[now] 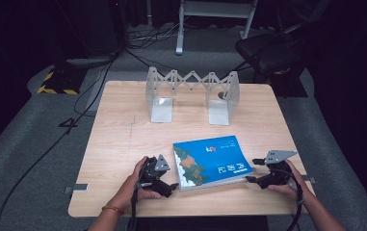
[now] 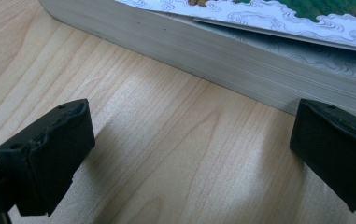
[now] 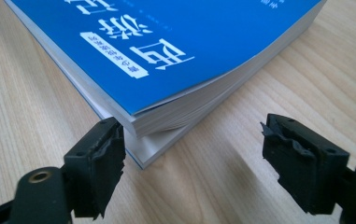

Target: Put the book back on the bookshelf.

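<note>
A thick book with a blue cover [image 1: 212, 161] lies flat on the wooden table [image 1: 123, 139], near the front edge. My left gripper [image 1: 170, 188] sits low at the book's near left corner. In the left gripper view it [image 2: 189, 154] is open, its jaws wide apart just short of the book's page edge [image 2: 213, 51]. My right gripper [image 1: 252, 170] is at the book's near right corner. In the right gripper view it [image 3: 199, 163] is open, with the book's corner [image 3: 166, 51] just ahead and one jaw close beside that corner. Nothing is held.
An expandable metal book rack [image 1: 190, 91] stands empty at the back middle of the table. Bare wood lies between it and the book. Beyond the table are a dark chair [image 1: 272, 48], a white frame leg [image 1: 180, 29] and cables [image 1: 94, 91] on the grey floor.
</note>
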Tool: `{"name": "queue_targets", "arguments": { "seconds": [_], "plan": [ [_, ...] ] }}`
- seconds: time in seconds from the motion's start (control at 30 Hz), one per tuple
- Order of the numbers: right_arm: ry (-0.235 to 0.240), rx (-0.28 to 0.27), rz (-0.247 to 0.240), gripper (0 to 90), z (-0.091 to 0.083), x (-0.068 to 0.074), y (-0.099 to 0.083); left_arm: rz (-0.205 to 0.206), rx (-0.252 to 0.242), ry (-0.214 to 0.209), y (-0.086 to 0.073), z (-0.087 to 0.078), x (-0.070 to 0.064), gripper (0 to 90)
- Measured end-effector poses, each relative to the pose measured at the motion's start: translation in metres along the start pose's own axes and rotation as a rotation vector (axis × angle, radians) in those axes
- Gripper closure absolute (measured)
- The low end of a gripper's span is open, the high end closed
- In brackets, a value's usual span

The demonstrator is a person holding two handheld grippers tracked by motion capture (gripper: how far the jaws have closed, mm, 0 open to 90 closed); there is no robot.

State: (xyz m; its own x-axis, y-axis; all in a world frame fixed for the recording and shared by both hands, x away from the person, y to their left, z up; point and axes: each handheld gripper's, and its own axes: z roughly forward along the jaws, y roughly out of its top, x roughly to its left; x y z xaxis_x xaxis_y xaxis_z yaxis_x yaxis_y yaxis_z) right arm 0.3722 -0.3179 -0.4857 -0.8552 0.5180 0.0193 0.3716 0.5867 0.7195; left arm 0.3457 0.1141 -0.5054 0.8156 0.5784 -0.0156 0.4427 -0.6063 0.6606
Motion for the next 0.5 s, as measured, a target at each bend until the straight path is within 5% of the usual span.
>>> {"name": "queue_targets", "arguments": {
  "seconds": [0.23, 0.5],
  "plan": [
    [-0.004, -0.007, -0.020, 24.6, -0.0025, 0.0021, 0.0013, 0.002, 0.001, 0.000, 0.0000, -0.0001, 0.0001, 0.4],
    [0.015, 0.077, -0.021, 25.4, 0.0026, 0.0049, 0.0004, 0.002, 0.000, 0.000, -0.0001, -0.0001, 0.0001, 0.4]
  ]
}}
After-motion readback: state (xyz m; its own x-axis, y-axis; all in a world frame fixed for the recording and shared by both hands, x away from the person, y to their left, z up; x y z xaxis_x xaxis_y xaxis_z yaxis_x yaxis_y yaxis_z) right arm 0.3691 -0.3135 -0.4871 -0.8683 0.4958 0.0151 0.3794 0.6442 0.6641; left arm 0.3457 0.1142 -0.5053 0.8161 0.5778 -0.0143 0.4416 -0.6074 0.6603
